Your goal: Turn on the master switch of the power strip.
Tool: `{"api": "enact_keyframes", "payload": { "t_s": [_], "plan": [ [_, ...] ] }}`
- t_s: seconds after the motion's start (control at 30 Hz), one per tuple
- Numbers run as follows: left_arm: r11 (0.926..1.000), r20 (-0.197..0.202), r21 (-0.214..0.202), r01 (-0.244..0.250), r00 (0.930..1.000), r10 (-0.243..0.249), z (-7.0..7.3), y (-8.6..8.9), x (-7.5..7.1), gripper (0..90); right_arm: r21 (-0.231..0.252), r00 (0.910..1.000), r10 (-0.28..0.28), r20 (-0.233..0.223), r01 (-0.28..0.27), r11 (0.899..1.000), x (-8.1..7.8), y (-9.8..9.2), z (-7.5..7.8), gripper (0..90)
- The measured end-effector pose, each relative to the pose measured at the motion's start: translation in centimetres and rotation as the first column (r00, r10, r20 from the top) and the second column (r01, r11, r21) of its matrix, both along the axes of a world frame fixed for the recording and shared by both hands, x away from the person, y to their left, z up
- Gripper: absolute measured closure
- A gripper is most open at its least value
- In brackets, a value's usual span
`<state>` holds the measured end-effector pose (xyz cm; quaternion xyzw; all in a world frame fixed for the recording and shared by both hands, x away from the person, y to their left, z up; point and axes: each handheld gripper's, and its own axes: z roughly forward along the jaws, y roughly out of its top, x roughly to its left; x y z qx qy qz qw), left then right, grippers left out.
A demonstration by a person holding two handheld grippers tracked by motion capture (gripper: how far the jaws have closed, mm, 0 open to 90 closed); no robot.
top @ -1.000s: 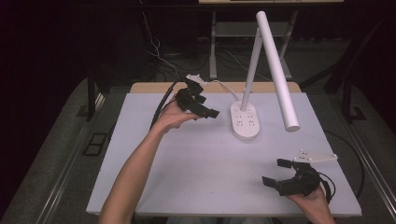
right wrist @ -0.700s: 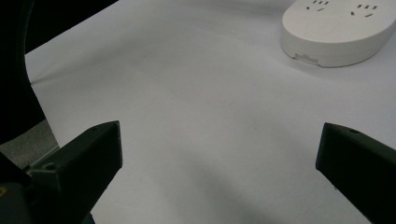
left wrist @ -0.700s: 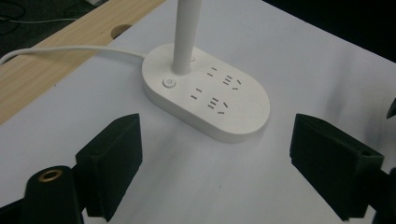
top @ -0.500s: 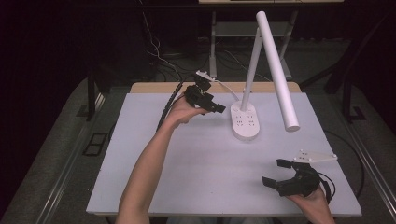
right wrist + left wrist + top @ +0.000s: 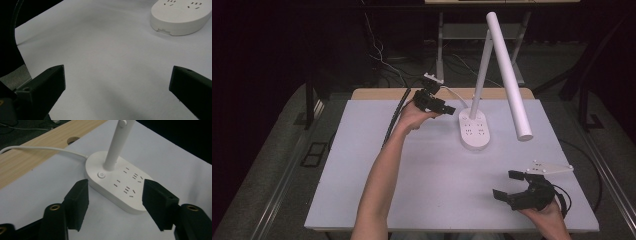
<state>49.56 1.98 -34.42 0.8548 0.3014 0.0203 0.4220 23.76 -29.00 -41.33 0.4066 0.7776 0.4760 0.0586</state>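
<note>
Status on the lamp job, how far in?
Early. Done: left gripper has reached the lamp base. In hand: its jaws have just been closing, straddling the base, nothing gripped; power button untouched. Left: press or grip. Right gripper rests open on the table.

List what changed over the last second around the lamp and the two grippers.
The left gripper moved closer to the lamp base, and its jaws have just been closing; nothing is gripped, though the base sits ahead of them in the left gripper view. The right gripper stayed open near the table's front corner. The lamp has not moved.
</note>
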Motion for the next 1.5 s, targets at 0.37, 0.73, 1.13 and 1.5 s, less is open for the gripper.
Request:
{"api": "enact_keyframes", "payload": {
  "t_s": [0.37, 0.73, 1.13, 1.5],
  "plan": [
    [0.9935, -0.041, -0.095, -0.063, 0.9974, 0.059, -1.7, -0.4, 1.4, 65.7, 0.000, 1.0000, 0.002, 0.000, -0.002, 1.000, 0.0, -0.1, 0.0, 0.0],
    [0.9894, -0.077, -0.113, -0.092, 0.9935, 0.083, -3.1, -1.7, 2.2, 89.7, -0.007, 1.0000, 0.009, 0.004, -0.009, 1.000, 0.0, -0.1, 0.1, 0.0],
    [0.9841, -0.092, -0.109, -0.140, 0.9872, 0.130, -4.5, -3.1, 2.3, 90.0, -0.008, 0.9999, 0.013, 0.008, -0.013, 1.000, -0.1, 0.1, 0.1, 0.0],
    [0.9796, -0.103, -0.101, -0.174, 0.9812, 0.163, -6.1, -4.7, 2.3, 90.0, -0.005, 0.9999, 0.012, 0.006, -0.012, 1.000, -0.1, 0.1, 0.1, 0.0]
  ]
}}
